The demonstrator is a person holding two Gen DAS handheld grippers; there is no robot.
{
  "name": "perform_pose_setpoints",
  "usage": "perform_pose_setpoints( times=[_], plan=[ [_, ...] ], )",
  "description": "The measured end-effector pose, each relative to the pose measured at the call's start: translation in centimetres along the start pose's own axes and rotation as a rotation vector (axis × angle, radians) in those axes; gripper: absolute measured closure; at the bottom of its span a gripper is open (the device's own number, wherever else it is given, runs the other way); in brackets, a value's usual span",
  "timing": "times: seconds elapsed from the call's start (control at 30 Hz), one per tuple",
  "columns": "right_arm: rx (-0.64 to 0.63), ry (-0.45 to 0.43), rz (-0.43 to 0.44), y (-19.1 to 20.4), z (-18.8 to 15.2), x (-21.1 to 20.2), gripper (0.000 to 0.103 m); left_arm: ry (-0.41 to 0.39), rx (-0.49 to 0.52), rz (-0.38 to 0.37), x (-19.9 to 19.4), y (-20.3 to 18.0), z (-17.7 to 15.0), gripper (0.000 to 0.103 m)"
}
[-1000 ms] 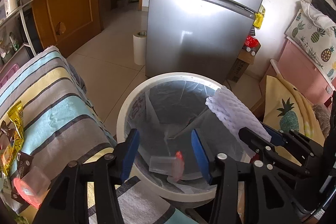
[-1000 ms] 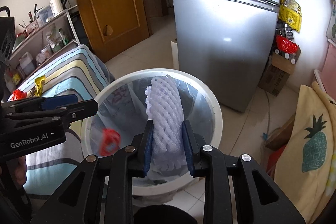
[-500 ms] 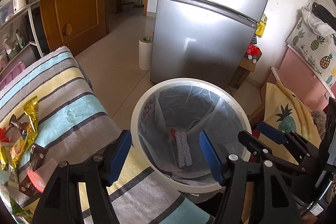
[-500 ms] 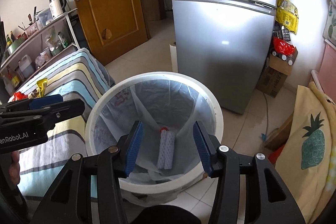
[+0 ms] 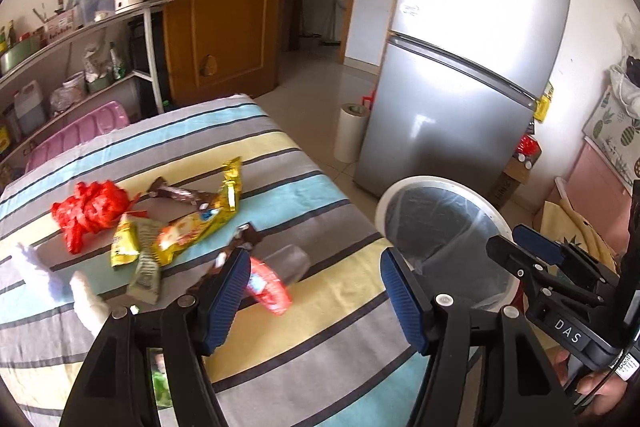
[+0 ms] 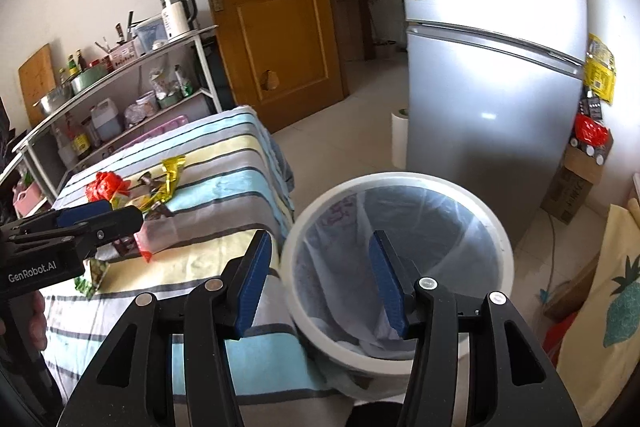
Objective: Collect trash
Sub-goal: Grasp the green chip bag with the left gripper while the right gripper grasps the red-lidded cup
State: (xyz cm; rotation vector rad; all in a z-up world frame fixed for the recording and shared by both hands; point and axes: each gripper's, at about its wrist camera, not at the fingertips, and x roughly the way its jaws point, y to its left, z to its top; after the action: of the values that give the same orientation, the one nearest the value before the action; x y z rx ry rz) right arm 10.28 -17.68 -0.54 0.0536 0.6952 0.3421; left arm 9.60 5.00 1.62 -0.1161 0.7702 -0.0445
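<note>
Several pieces of trash lie on the striped cloth [image 5: 320, 339]: a red plastic bag [image 5: 90, 211], a gold wrapper [image 5: 231, 187], an orange snack wrapper [image 5: 184, 233], a brown wrapper [image 5: 180, 193] and a clear cup with a red end [image 5: 276, 277]. My left gripper [image 5: 316, 297] is open above the cloth, with the cup just beyond its left pad and nothing between the jaws. My right gripper [image 6: 320, 283] is open and empty over the near rim of the white bin [image 6: 400, 179] with its clear liner. The same bin [image 5: 436, 181] stands right of the cloth.
A silver fridge [image 5: 460, 87] stands behind the bin, with a white roll [image 5: 352, 131] on the floor beside it. A shelf rack [image 6: 120, 99] with a kettle and bottles lines the left wall by a wooden door [image 6: 272, 7]. A pineapple-print cloth [image 6: 616, 307] lies at the right.
The right gripper opened and the white foam net fell into the bin. Both views swung left; the left gripper moved from over the bin to over the cloth.
</note>
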Motion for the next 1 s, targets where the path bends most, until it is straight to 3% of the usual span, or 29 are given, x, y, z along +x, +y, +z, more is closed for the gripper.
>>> perform_pose_setpoints(
  times=[0.1,0.5,0.7,1.0],
  plan=[
    [-0.024,0.003,0.072,2.2,0.2,0.6,0.049,-0.025,-0.021,0.061,-1.7,2.9,-0.9,0.035],
    [-0.152,0.069,0.256,10.0,0.4,4.6,0.045,-0.03,-0.158,0.163,-5.0,11.9,-4.6,0.027],
    [-0.267,0.12,0.287,13.2,0.7,6.8,0.045,-0.01,-0.186,0.155,-4.9,13.6,-5.9,0.025],
    [-0.296,0.199,0.273,14.1,0.8,9.7,0.045,0.043,-0.128,0.071,-2.5,11.7,-6.2,0.019]
  ],
)
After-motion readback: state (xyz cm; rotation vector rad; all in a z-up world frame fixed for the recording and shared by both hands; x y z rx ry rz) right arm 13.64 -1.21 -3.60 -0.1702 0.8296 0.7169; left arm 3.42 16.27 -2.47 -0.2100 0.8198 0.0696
